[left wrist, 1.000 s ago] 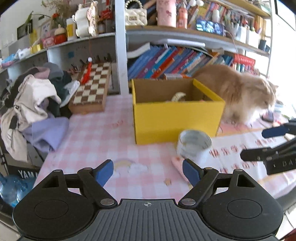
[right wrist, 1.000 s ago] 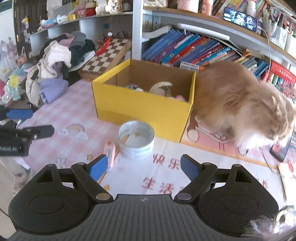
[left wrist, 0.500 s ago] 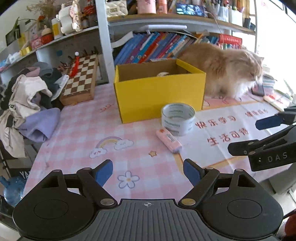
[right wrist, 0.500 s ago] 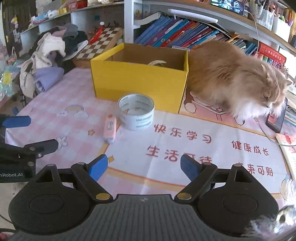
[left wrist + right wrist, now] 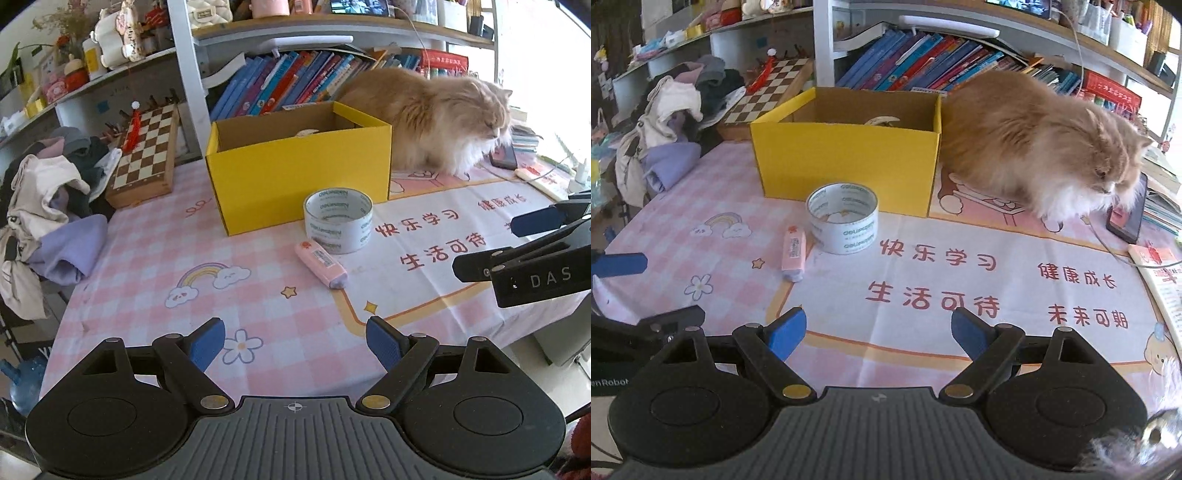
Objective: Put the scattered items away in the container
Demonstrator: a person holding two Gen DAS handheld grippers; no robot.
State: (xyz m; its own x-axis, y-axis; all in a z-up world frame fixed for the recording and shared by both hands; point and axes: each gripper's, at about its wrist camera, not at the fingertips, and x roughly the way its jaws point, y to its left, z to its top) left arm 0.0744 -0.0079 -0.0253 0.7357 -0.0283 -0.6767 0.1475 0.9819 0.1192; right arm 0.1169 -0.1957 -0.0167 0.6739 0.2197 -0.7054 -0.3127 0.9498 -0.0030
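Tape roll point(image 5: 338, 220) stands just in front of the yellow box point(image 5: 299, 184) in the left wrist view, a pink eraser point(image 5: 320, 263) touching its near side; a fluffy ginger cat point(image 5: 436, 122) sits right of the box, clothes point(image 5: 48, 221) and a chessboard point(image 5: 142, 151) left. The left gripper point(image 5: 295, 341) hovers wide and empty, both items well ahead, the right gripper point(image 5: 517, 243) alongside. The right wrist view adds a phone point(image 5: 1128, 214) under the cat's chin; this gripper too gapes wide, empty, tape ahead and left.
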